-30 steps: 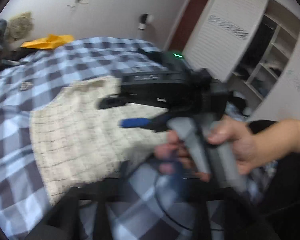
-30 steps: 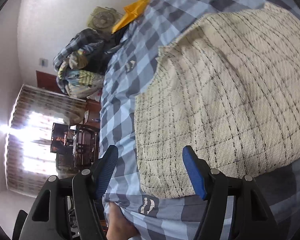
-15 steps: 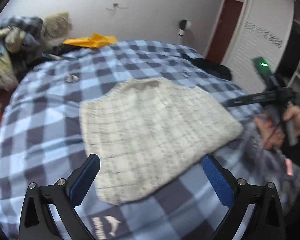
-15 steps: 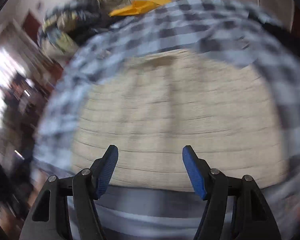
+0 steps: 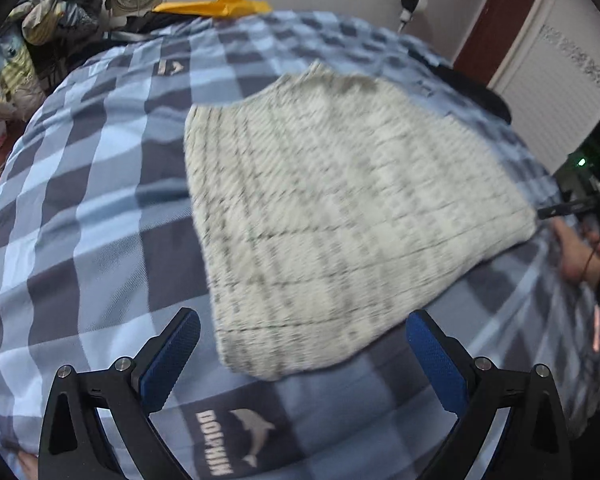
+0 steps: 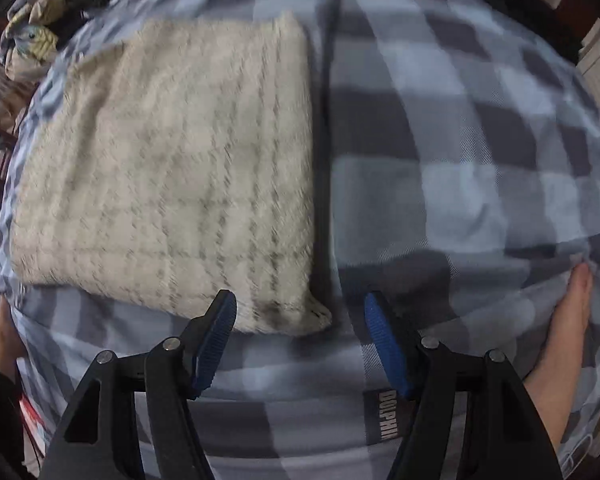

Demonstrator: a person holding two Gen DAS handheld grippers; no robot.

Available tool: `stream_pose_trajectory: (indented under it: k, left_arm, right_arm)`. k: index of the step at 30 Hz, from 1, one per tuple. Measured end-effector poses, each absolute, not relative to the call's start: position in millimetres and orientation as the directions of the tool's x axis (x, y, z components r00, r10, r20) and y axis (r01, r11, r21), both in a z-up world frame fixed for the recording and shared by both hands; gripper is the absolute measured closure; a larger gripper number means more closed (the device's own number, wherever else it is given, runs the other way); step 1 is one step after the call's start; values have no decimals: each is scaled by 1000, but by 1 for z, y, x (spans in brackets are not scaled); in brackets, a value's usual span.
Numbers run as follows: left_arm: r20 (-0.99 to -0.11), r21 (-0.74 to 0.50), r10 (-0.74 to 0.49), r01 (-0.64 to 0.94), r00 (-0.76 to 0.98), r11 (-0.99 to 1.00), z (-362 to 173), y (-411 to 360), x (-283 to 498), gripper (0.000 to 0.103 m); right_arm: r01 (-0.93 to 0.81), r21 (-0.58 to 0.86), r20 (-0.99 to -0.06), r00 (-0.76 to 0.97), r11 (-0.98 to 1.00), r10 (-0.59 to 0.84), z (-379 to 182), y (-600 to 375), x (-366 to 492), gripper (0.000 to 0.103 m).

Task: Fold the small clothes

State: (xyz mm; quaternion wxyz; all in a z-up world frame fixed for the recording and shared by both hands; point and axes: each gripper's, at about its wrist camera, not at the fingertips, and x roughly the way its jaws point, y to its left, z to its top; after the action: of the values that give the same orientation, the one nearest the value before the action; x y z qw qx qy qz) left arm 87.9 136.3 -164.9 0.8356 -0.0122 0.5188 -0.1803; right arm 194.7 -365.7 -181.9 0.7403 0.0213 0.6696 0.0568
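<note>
You have one cream checked knit garment (image 5: pixel 340 208) lying flat on the bed's blue checked cover (image 5: pixel 100 200). Your left gripper (image 5: pixel 303 346) is spread wide and empty above the garment's near corner. Your right gripper (image 6: pixel 300 340) is also spread, holding nothing, just over another corner of the garment (image 6: pixel 168 168).

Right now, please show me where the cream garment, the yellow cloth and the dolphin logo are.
cream garment (image 5: pixel 340 216): left wrist view, middle of its knitted surface.
yellow cloth (image 5: pixel 220 4): left wrist view, centre of the cloth at the far edge of the bed.
dolphin logo (image 5: pixel 236 444): left wrist view, printed patch on the bedcover.
</note>
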Motion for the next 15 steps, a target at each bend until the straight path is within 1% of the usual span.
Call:
stream_pose_trajectory:
  k: [2,5,9,12,15]
  left_arm:
    - [-875,-197,-297,280,382,940,-173,140,89,0]
    - [-889,-222,-288,216,356,951,-183,147,95,0]
    - [-876,-317,-353,159,328,935,-190,151,103,0]
    - [-896,-328,-350,122,275,937,-201,149,106,0]
    - [-897,-349,-372,134,238,927,-209,140,106,0]
  right_arm:
    - [-76,160,-982,86,984,167,-187,-362,197,40]
    - [-109,158,-982,83,981,168,-192,-352,201,40]
    - [-75,186,-981,37,980,189,-206,-349,205,40]
    - [-56,220,-975,16,974,221,-213,-348,206,40]
    - [-62,229,-973,16,971,231,-215,-345,205,40]
